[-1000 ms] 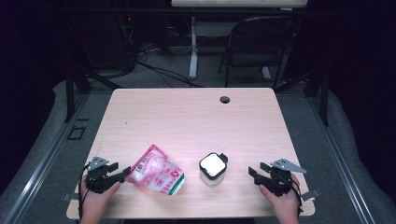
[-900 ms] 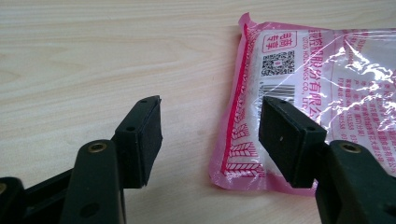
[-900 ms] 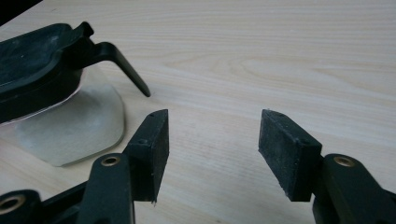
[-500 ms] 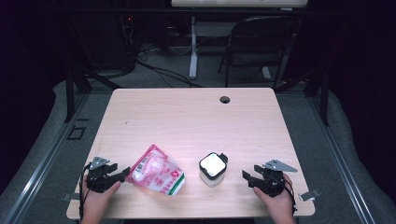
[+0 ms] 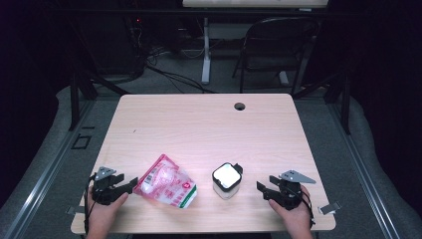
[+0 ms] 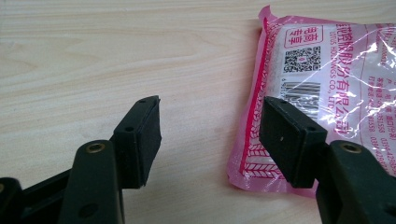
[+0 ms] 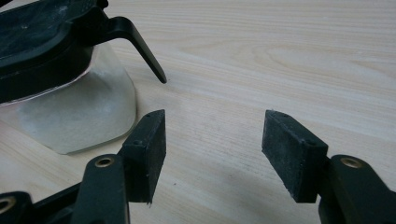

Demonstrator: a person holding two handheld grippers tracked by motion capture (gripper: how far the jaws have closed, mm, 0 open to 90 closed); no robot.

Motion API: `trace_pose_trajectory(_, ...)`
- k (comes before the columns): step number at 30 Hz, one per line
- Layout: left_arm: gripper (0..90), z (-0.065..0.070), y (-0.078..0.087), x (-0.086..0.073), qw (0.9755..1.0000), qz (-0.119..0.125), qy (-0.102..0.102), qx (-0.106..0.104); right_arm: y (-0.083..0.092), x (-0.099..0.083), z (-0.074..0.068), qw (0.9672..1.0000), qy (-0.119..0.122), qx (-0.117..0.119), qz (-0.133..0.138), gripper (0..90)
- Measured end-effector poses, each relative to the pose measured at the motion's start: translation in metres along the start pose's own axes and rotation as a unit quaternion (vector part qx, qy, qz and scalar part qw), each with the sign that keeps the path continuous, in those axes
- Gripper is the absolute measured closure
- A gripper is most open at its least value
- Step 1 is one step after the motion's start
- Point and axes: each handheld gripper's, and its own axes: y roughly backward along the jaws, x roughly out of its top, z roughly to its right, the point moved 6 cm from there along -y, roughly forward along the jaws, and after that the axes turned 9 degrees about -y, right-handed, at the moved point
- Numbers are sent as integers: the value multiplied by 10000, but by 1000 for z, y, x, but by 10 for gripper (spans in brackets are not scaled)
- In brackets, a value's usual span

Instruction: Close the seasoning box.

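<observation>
L gripper (image 5: 130, 184) fingers open, empty, just beside pink pouch (image 5: 166, 181) lying flat on tabletop (image 5: 199, 124) – prob. light, soft, slick film; pinch the sealed edge. Lidded clear jar (image 5: 227, 180) – rigid, prob. slippery; take by body. R gripper (image 5: 262, 189) fingers just opened wide, nothing betw. them.

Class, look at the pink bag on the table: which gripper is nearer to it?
Left. The left gripper sits right at the pink bag's edge; the right gripper is across the table, beyond the container.
</observation>
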Motion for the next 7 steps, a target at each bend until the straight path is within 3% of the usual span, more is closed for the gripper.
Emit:
trace_pose_trajectory(3,385,1,0,2,10000,63,-3,0,0,0,0,10000,-8,6,12,395)
trace_pose_trajectory(7,392,4,2,6,9995,245,116,-165,1,1,1,10000,-37,28,82,397)
